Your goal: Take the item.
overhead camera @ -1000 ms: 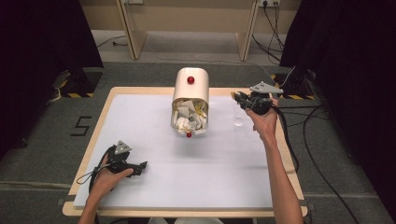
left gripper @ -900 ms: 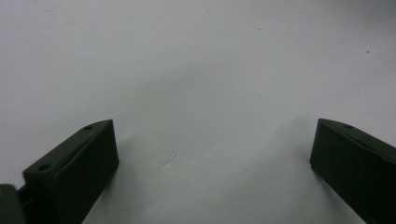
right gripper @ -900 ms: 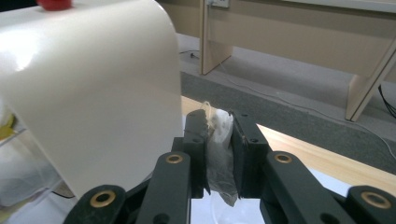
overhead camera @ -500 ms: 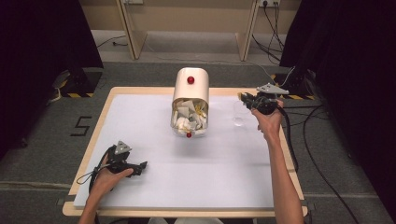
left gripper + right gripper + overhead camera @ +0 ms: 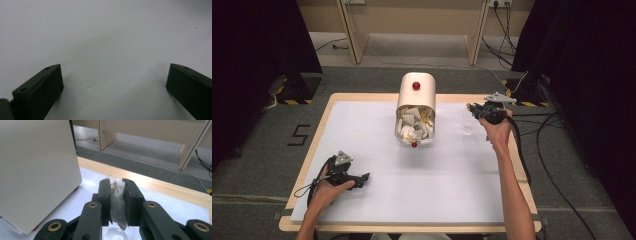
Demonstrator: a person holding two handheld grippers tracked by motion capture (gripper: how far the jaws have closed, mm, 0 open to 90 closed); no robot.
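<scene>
Grey carpet runs all round a wooden table point(image 5: 314, 140) topped with a white mat point(image 5: 437, 175), and there's a figure 5 point(image 5: 299, 135) marked on the floor off the table's left edge, the one bit of writing we can read.

From the high view: the left gripper point(image 5: 359, 178) lies on the mat near the front left corner, jaws pointing right, hand wrapped round its body. Over at the far right, the right gripper point(image 5: 473, 107) is held up above the mat, jaws pointing left toward a cream box point(image 5: 416, 95) tipped on its side, mouth toward the person, white packets point(image 5: 412, 125) spilling from it. A red knob point(image 5: 416, 85) sits on the box's top face. Just below and in front of the right gripper's tips stands a clear glass point(image 5: 467, 123), well apart from the left gripper.

Now the left gripper view: jaws spread wide, one low at each side, bare white mat between them and nothing touching either.

And the right gripper view: jaws pressed in tight on a tea bag point(image 5: 117, 205), pinched flat between the pads, its pale upper corner poking out past the tips and its lower end hanging down. Directly beneath the jaws, the rim of the glass point(image 5: 115, 234). Left of the fingers point(image 5: 103, 195), close by, rises the cream box point(image 5: 37, 165); beyond the tips, the table's wooden edge point(image 5: 150, 185).
</scene>
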